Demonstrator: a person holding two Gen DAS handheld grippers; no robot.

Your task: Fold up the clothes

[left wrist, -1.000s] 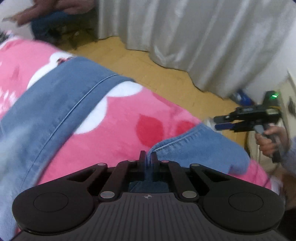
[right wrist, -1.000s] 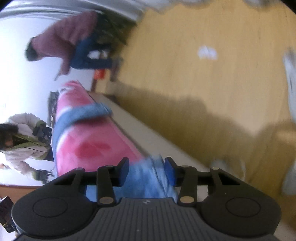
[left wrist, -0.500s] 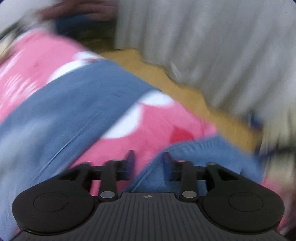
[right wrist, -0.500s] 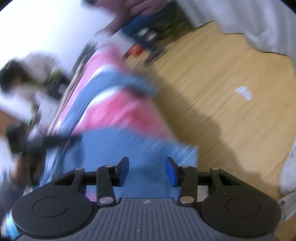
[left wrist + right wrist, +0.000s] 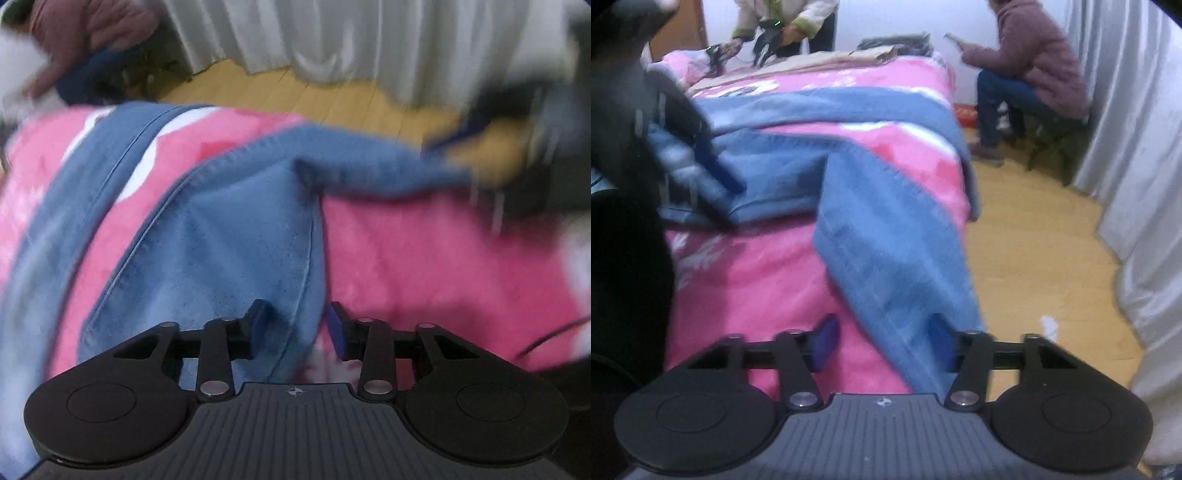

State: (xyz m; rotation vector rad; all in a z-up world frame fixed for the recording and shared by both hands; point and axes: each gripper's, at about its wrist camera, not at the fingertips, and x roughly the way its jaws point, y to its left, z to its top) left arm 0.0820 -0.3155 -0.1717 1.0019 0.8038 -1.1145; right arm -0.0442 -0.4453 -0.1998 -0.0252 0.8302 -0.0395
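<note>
Blue jeans (image 5: 229,240) lie across a pink flowered blanket (image 5: 424,258) on a bed. My left gripper (image 5: 297,321) points down at one leg. Its jaws are closing, still apart, with the leg's seamed edge between them. From there the denim stretches toward the blurred right gripper (image 5: 476,125) at the upper right. In the right wrist view the jeans (image 5: 886,240) hang off the blanket (image 5: 757,280) at the bed's edge. My right gripper (image 5: 882,332) is closing around that hanging fold. The cloth touches only the right pad. The left gripper (image 5: 713,166) shows blurred at the left.
A wooden floor (image 5: 1034,240) runs beside the bed, with grey curtains (image 5: 1145,147) along its far side. A person in a maroon jacket (image 5: 1034,66) sits by the bed's far corner. Another person (image 5: 783,22) stands at the far end, near stacked clothes (image 5: 897,38).
My left gripper let go of the denim hem, opened and slid along the leg. My right gripper rolled upright, rose over the bed's edge, and its jaws narrowed around the hanging denim.
</note>
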